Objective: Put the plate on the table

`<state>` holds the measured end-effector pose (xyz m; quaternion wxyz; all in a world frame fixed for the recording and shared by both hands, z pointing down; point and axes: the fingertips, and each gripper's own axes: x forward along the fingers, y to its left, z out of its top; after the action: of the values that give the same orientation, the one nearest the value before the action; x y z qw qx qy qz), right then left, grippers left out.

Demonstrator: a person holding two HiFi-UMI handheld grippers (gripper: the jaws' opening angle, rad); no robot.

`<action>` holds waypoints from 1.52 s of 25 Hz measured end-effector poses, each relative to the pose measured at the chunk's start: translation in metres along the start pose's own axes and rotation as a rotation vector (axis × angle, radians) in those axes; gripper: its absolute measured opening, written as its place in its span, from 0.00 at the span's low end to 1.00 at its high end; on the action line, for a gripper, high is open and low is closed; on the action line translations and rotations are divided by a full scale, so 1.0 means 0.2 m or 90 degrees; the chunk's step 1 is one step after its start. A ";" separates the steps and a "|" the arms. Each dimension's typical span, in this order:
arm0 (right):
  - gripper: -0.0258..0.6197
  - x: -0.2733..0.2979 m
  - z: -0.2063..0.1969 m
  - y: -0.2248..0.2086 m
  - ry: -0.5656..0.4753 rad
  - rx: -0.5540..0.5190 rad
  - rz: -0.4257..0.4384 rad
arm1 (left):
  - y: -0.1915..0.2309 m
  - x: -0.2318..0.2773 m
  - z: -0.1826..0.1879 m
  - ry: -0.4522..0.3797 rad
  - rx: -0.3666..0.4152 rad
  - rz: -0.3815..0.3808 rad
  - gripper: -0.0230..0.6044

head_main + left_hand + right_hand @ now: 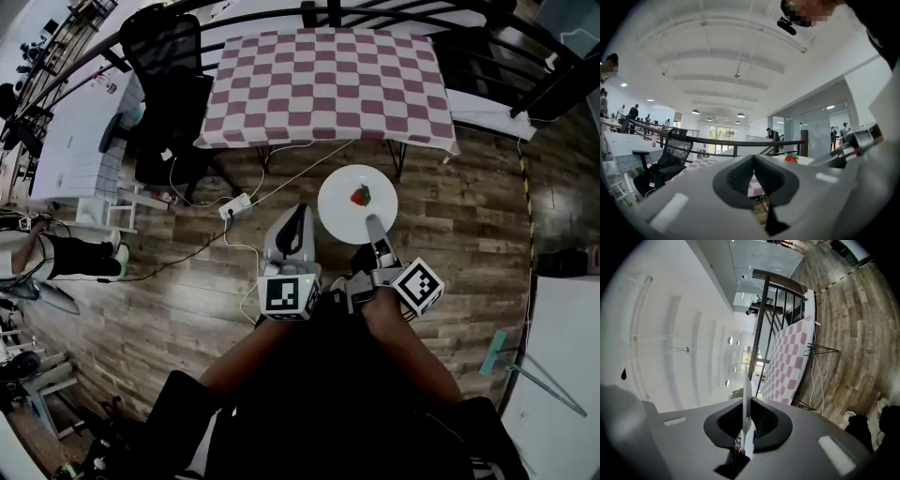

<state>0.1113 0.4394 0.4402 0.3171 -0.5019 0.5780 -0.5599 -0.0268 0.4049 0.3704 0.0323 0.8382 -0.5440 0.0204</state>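
A white plate (339,214) with a red strawberry (361,195) on it hangs level above the wooden floor, in front of the table with the red and white checked cloth (328,84). My right gripper (373,225) is shut on the plate's near rim. In the right gripper view the plate (746,394) stands edge-on between the pads, with the checked table (787,366) beyond. My left gripper (298,214) is shut on nothing, just left of the plate. From the left gripper (754,182) I see the strawberry (791,158) on the plate (804,161) to the right.
A black office chair (169,84) stands left of the table. A power strip with cables (234,206) lies on the floor in front of it. A dark railing (375,11) runs behind the table. A white desk (80,141) and a seated person's legs (66,255) are at the left.
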 end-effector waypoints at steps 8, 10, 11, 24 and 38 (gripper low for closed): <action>0.07 -0.01 0.10 -0.07 -0.018 0.009 -0.026 | 0.03 0.08 -0.07 0.026 -0.025 0.009 0.05; 0.07 0.01 0.14 -0.05 -0.035 0.016 -0.002 | 0.02 0.12 -0.07 0.028 -0.028 0.002 0.05; 0.07 0.01 0.16 -0.05 -0.041 0.013 -0.002 | 0.01 0.13 -0.07 0.027 -0.028 -0.001 0.05; 0.07 0.28 0.40 -0.06 -0.075 0.023 -0.027 | 0.14 0.50 -0.07 0.024 -0.042 -0.012 0.05; 0.07 0.92 0.56 0.09 -0.079 0.013 -0.028 | 0.47 1.11 -0.02 0.019 -0.066 -0.032 0.05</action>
<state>0.1566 0.2277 0.4395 0.3452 -0.5449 0.5406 -0.5400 -0.0226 0.1641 0.3930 0.0844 0.8484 -0.5226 0.0043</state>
